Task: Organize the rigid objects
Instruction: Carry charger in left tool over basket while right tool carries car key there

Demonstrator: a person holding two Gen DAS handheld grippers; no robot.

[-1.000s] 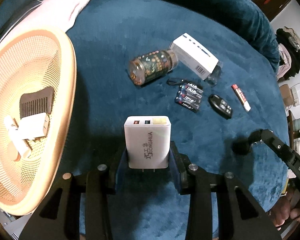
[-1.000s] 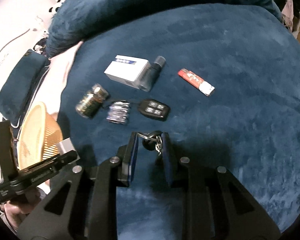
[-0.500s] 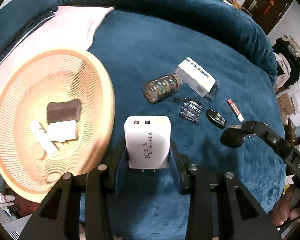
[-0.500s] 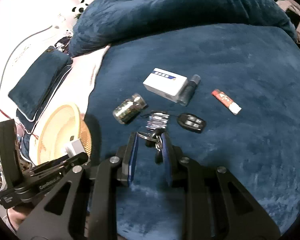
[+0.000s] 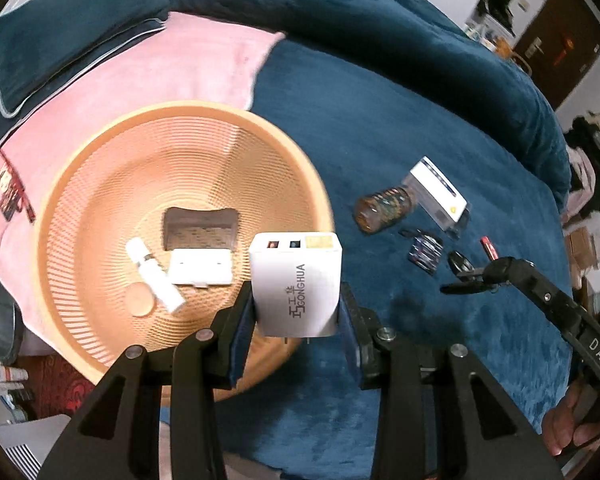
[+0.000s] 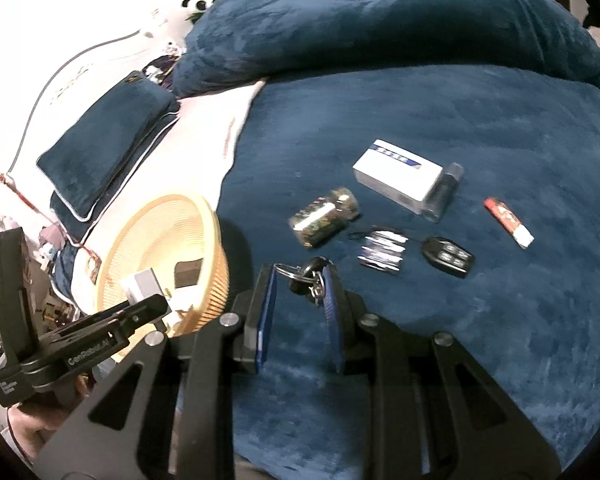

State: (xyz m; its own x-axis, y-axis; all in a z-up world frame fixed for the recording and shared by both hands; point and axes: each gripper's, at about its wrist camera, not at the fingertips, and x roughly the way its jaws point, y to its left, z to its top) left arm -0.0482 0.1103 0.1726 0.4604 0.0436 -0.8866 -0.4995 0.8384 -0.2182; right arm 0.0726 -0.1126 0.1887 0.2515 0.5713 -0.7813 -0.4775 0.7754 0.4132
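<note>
Both loads lifted and carried toward the basket.
My left gripper [image 5: 298, 312], clamping the white plastic charger block [image 5: 296, 288], has swung over the round peach slatted basket [image 5: 100, 184]; my right gripper [image 6: 300, 292], pinching the metal key bunch [image 6: 310, 278], trails behind.

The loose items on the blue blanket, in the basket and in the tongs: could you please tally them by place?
On the blanket: 6 (jar, white box, clear tube, batteries, remote fob, red stick)
In the basket: 4
In tongs: 2 (charger, keys)
Total: 12
</note>
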